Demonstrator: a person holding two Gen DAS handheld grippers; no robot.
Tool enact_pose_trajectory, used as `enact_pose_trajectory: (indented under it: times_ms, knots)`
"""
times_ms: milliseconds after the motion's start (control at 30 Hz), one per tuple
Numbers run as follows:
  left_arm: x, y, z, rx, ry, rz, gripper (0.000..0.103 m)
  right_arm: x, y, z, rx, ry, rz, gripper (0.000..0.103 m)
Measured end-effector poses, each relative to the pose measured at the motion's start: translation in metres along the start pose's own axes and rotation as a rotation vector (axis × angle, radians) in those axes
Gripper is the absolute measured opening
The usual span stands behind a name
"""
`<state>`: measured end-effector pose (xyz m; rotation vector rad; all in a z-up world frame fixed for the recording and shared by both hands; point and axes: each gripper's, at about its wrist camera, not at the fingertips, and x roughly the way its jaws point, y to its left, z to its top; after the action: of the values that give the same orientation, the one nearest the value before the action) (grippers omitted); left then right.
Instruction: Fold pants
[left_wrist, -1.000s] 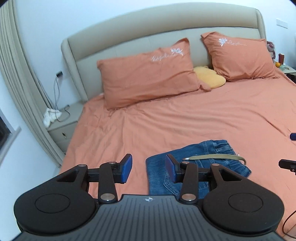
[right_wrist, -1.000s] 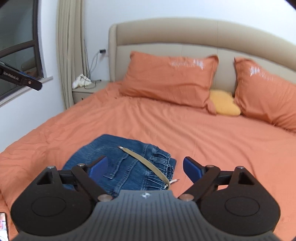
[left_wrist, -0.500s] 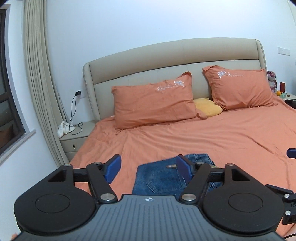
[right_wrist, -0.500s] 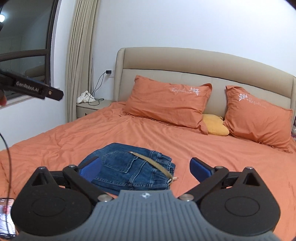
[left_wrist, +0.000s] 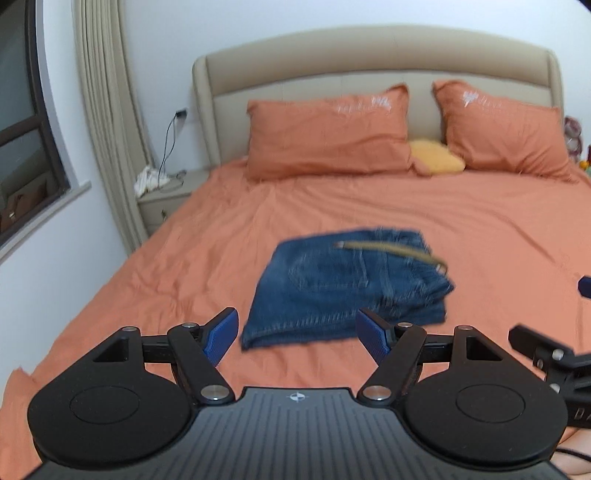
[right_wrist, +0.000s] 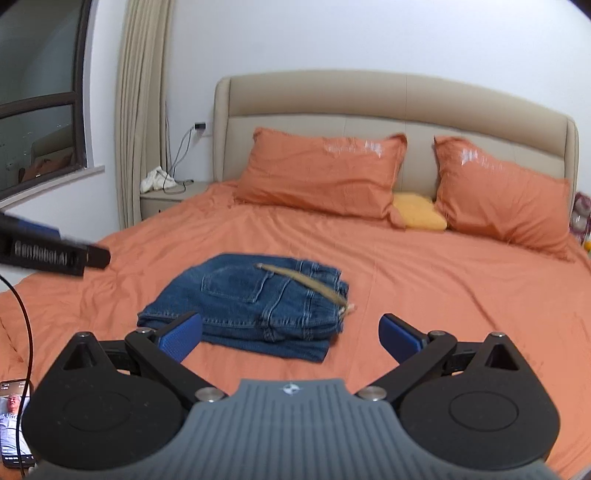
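Note:
Folded blue jeans (left_wrist: 347, 288) lie in a compact stack on the orange bedsheet (left_wrist: 480, 229), with a khaki belt strap (left_wrist: 388, 249) across their top. My left gripper (left_wrist: 297, 325) hovers just short of the stack's near edge, open and empty. In the right wrist view the same jeans (right_wrist: 251, 302) and strap (right_wrist: 303, 282) sit ahead of my right gripper (right_wrist: 291, 328), which is open wide and holds nothing. Neither gripper touches the cloth. Part of the right gripper's body (left_wrist: 546, 354) shows at the left view's right edge.
Two orange pillows (right_wrist: 321, 173) and a yellow cushion (right_wrist: 419, 216) lean on the beige headboard (right_wrist: 369, 99). A nightstand (right_wrist: 166, 197) with a white cloth and cables stands left of the bed, by the curtain (right_wrist: 140, 110). A phone (right_wrist: 14, 421) lies at the bed's near left corner.
Both grippers have drawn back from the jeans, which now lie farther ahead. The left jaws have spread much wider, the right jaws a little wider.

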<state>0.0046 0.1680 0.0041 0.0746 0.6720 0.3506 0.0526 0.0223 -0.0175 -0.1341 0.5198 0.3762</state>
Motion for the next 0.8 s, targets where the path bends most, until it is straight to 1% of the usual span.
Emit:
enact_pose_trajectory:
  times_ms: [133, 333, 633, 800]
  knots:
    - [0.015, -0.004, -0.018, -0.047, 0.059, -0.008, 0.085, 0.016, 0.002, -0.005, 0.014, 0.053, 0.002, 0.097]
    - [0.023, -0.014, -0.031, -0.035, 0.096, -0.021, 0.085, 0.029, 0.003, -0.011, 0.02, 0.107, 0.008, 0.097]
    - [0.025, -0.018, -0.031, -0.017, 0.1, -0.018, 0.085, 0.035, -0.008, -0.011, 0.08, 0.131, -0.017, 0.097]
    - [0.026, -0.017, -0.029, -0.012, 0.097, -0.02, 0.085, 0.035, -0.008, -0.011, 0.074, 0.136, -0.019, 0.097]
